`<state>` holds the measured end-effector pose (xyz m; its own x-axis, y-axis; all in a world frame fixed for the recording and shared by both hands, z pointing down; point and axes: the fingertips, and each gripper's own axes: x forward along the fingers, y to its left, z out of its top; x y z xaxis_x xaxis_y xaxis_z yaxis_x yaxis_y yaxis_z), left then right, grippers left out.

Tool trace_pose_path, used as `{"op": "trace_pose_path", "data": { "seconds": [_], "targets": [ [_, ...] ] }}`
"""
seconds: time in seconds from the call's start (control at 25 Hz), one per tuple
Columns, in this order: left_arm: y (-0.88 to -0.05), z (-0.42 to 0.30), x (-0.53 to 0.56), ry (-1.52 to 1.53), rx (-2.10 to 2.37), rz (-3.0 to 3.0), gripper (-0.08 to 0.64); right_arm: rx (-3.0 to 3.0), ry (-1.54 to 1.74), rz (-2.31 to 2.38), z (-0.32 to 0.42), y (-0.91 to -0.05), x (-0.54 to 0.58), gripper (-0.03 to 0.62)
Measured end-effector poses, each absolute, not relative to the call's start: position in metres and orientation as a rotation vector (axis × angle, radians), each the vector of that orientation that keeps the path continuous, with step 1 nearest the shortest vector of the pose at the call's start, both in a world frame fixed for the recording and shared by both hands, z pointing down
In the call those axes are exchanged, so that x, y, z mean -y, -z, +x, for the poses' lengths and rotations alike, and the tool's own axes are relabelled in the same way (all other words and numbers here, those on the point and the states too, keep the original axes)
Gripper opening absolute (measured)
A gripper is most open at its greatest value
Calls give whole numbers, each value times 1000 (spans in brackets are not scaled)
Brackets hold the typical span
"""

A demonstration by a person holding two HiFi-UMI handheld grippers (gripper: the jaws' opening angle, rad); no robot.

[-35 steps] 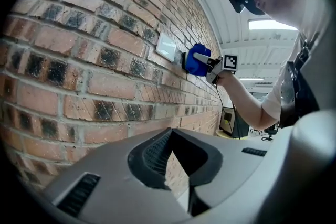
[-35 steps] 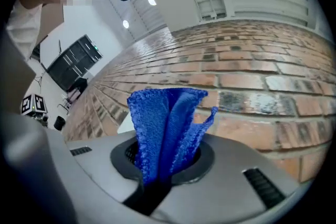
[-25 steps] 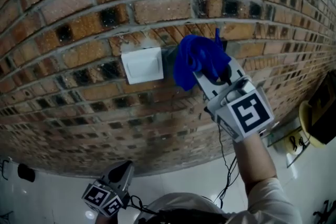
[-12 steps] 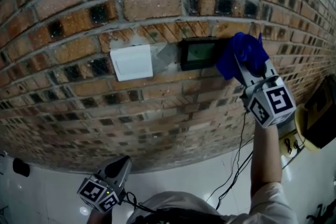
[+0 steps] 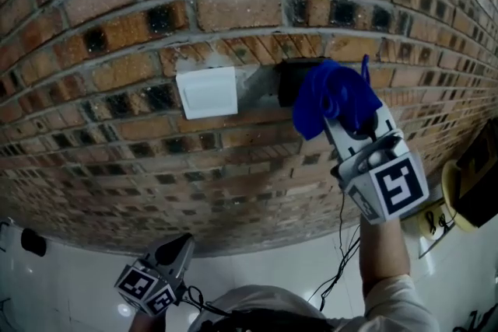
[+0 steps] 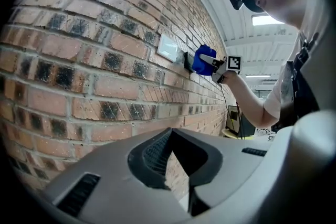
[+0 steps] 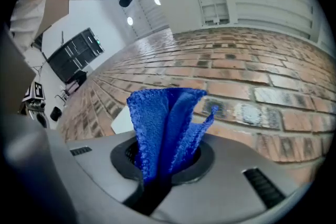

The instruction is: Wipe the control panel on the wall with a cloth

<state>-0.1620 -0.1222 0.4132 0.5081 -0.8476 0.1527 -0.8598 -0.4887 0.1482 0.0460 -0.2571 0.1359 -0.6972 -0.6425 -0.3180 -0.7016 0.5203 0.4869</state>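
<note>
The control panel (image 5: 288,82) sits on the brick wall (image 5: 233,12) just right of a white switch plate (image 5: 207,92), and it lies straight ahead of the right gripper (image 5: 352,130), whose jaws are clamped on a bunched blue cloth (image 5: 331,97). The cloth looks pressed flat against the panel's face. The panel's long axis runs level along the brick course, and only its dark left end shows beyond the cloth, so the next stroke probably has to travel leftward along that axis, toward the switch plate. The right gripper is much the nearer; the left gripper (image 5: 175,256) hangs low, well apart from the panel, its jaws narrowed to a slim gap with nothing between them. Most of the panel is hidden under the cloth, including its screen and right edge. The right gripper view shows only cloth and brick ahead, and how clean the covered face is cannot be told
</note>
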Motion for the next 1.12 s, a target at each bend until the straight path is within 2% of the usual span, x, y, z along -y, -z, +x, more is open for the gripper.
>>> {"op": "trace_pose_path", "data": {
  "seconds": [0.2,0.36,0.88,1.12],
  "targets": [
    [-414,-169,113,-78,1487,2522,3,-2754,-884,-1070,-17,-151,263,91],
    [-412,-174,111,-71,1506,2522,3,-2751,-852,-1067,-26,-151,272,91],
    [-416,-146,130,-95,1434,2552,3,-2600,-847,-1461,124,-151,315,92],
    [-415,-143,128,-88,1427,2559,3,-2590,-782,-1535,148,-160,331,92]
  ]
}}
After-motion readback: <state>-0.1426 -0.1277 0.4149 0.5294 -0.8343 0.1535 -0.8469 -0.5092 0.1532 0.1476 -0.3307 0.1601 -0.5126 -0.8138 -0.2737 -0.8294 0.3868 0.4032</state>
